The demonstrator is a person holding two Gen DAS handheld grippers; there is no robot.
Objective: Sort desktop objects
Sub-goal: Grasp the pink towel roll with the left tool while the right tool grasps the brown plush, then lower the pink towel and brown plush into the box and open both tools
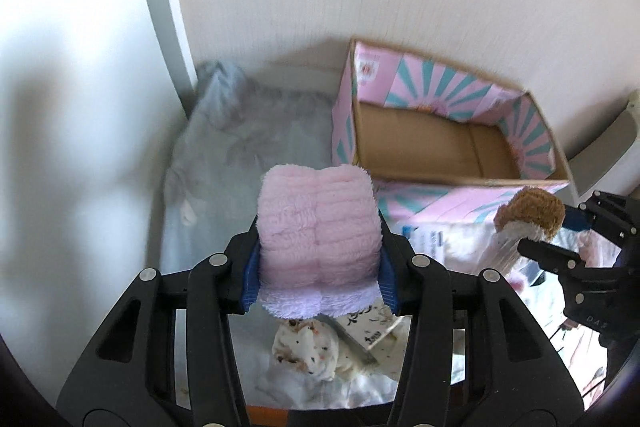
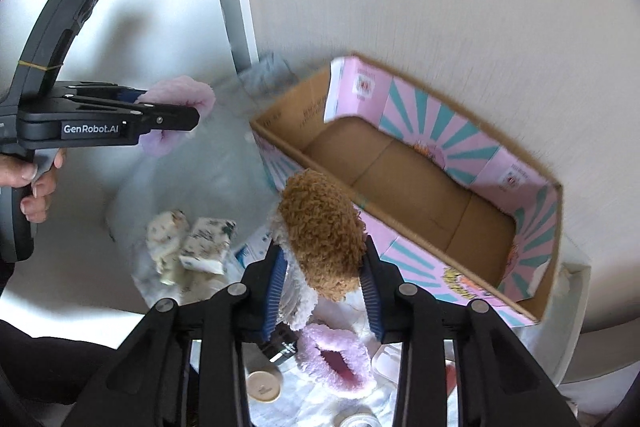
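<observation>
The left gripper (image 1: 319,263) is angled down, its pads pinched on a pink fleece slipper (image 1: 318,227); the right gripper (image 2: 323,287) is likewise clamped on a brown plush slipper (image 2: 322,231). The open pink cardboard box (image 2: 554,227) lies at two o'clock, its floor bare. Clutter beneath is blurred and partly hidden by the fingers

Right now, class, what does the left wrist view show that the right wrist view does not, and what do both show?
Only the left wrist view shows the pink fluffy bundle head-on between the left gripper's pads. Only the right wrist view shows a hand on the left gripper's handle, a pink slipper and a paper cup below. Both show the open cardboard box and the brown fuzzy item in the right gripper.
</observation>
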